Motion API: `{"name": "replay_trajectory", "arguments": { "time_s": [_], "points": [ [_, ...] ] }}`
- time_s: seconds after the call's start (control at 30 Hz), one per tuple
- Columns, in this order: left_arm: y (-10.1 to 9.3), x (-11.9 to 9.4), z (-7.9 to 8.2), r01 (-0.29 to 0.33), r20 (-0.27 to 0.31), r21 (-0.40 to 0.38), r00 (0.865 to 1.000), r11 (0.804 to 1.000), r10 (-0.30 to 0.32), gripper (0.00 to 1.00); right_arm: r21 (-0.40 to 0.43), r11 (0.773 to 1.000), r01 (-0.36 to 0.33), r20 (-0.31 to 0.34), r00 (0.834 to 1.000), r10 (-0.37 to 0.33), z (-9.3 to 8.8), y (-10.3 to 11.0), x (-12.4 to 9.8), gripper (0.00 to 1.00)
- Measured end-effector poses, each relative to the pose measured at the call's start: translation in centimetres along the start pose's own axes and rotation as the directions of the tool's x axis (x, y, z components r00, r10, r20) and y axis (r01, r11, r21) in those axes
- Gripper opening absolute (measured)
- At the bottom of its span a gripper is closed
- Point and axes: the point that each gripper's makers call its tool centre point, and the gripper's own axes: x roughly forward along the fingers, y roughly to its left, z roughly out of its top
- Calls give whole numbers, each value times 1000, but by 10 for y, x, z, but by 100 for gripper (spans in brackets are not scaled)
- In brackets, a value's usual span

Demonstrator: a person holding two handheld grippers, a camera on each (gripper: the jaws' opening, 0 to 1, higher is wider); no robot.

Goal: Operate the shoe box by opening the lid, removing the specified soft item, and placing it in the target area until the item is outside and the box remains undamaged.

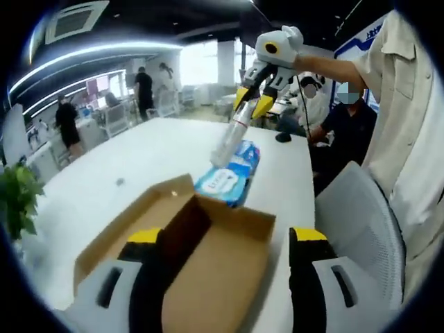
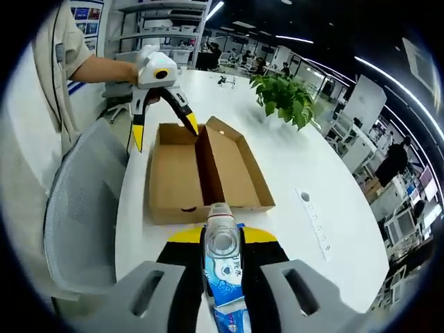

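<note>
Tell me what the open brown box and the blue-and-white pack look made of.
Open brown box: likely corrugated cardboard, matte, with folded flaps and raw tan faces. Blue-and-white pack: seemingly soft plastic film, glossy, printed, creasing where the right gripper pinches it.

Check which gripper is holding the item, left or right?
The right gripper: it is shut on the blue-and-white soft pack beyond the cardboard box. The left gripper is open over the open box, holding nothing.
</note>
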Motion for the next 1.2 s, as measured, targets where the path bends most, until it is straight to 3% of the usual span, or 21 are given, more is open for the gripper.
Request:
{"name": "replay_trajectory", "arguments": {
  "time_s": [0.4, 0.63, 0.93, 1.2],
  "points": [
    [13, -20, -7, -120, 39, -70, 992, 990, 123, 95, -28, 999, -25, -118, 993, 21, -22, -38, 9, 16],
    [14, -29, -13, -176, 45, -123, 982, 977, 183, 100, -34, 999, -42, -177, 984, 36, -33, -52, 16, 16],
    [20, -46, -22, -244, 49, -176, 965, 953, 257, 100, -43, 996, -78, -242, 968, 66, -46, -65, 31, 16],
    [21, -60, -33, -287, 38, -212, 953, 934, 302, 100, -45, 992, -118, -313, 945, 98, -61, -79, 51, 16]
  ]
}}
